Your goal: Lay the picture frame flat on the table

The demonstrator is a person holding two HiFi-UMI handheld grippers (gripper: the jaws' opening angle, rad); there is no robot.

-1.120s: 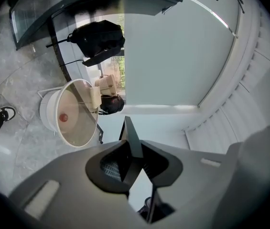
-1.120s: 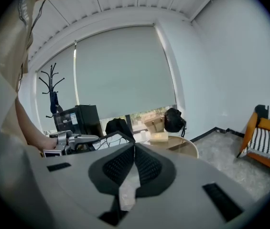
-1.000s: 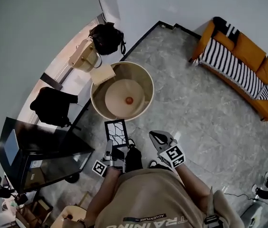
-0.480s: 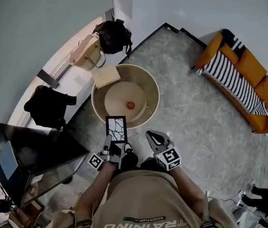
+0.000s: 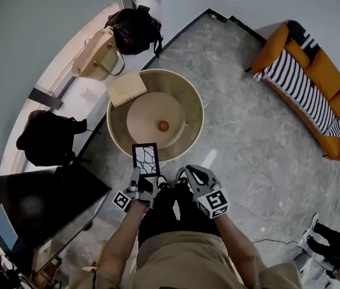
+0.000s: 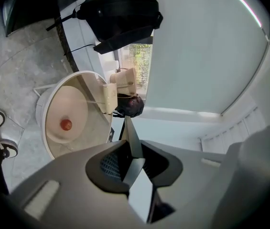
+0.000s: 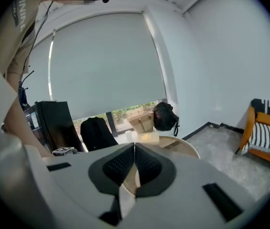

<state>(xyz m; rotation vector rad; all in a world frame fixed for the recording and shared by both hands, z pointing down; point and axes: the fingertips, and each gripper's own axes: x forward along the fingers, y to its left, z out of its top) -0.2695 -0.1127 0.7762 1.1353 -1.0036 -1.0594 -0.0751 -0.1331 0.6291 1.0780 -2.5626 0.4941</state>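
The picture frame (image 5: 145,159), black-edged with a white crackle pattern, stands upright over the near rim of the round beige table (image 5: 194,99). My left gripper (image 5: 138,178) is shut on its lower edge. In the left gripper view the frame (image 6: 133,140) shows edge-on, pinched between the jaws of the left gripper (image 6: 130,152). My right gripper (image 5: 192,173) hangs just right of the frame with its jaws together and nothing in them. The right gripper view confirms this, showing the right gripper (image 7: 134,150) empty. A small red ball (image 5: 163,126) lies on the table's inner disc.
A pale flat box (image 5: 126,88) rests on the table's far-left rim. Behind it on the window ledge are a beige bag (image 5: 96,54) and a black backpack (image 5: 135,30). A black cabinet (image 5: 34,203) stands at the left, an orange sofa (image 5: 307,80) at the far right.
The person has stepped closer to the table. The left gripper has carried the frame forward, from over the floor to over the table's near rim. The right gripper stayed beside it.
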